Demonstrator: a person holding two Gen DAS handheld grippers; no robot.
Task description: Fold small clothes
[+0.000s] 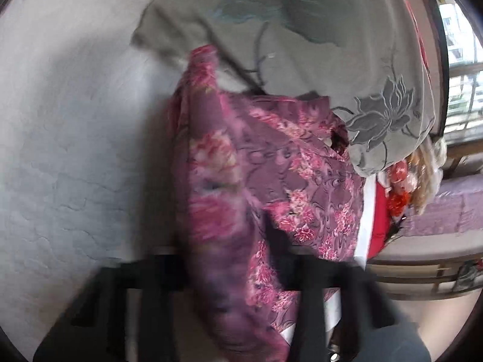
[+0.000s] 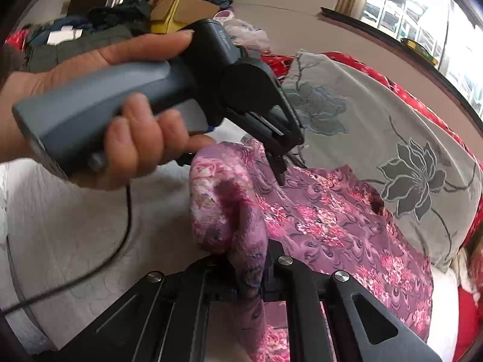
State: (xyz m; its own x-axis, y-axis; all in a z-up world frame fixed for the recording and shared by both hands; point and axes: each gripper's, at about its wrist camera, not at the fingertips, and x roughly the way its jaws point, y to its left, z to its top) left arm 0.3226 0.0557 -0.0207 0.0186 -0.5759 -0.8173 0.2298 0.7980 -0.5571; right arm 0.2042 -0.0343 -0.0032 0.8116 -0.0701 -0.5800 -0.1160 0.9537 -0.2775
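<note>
A small purple garment with pink flowers (image 1: pixel 271 163) lies on a white quilted bed (image 1: pixel 75 150). My left gripper (image 1: pixel 238 271) is shut on a bunched edge of it and lifts that edge; the view is blurred. In the right wrist view the left gripper (image 2: pixel 279 172) comes down from the upper left, held by a hand (image 2: pixel 129 138), with its tips pinching the garment (image 2: pixel 332 217). My right gripper (image 2: pixel 250 274) is shut on a rolled fold of the same garment at the near edge.
A grey pillow with flower print (image 2: pixel 392 150) lies just behind the garment, also in the left wrist view (image 1: pixel 317 45). Red bedding (image 2: pixel 377 78) is behind it. A pile of clothes and a cardboard box (image 2: pixel 178 9) sit far back. A cable (image 2: pixel 120 235) trails over the bed.
</note>
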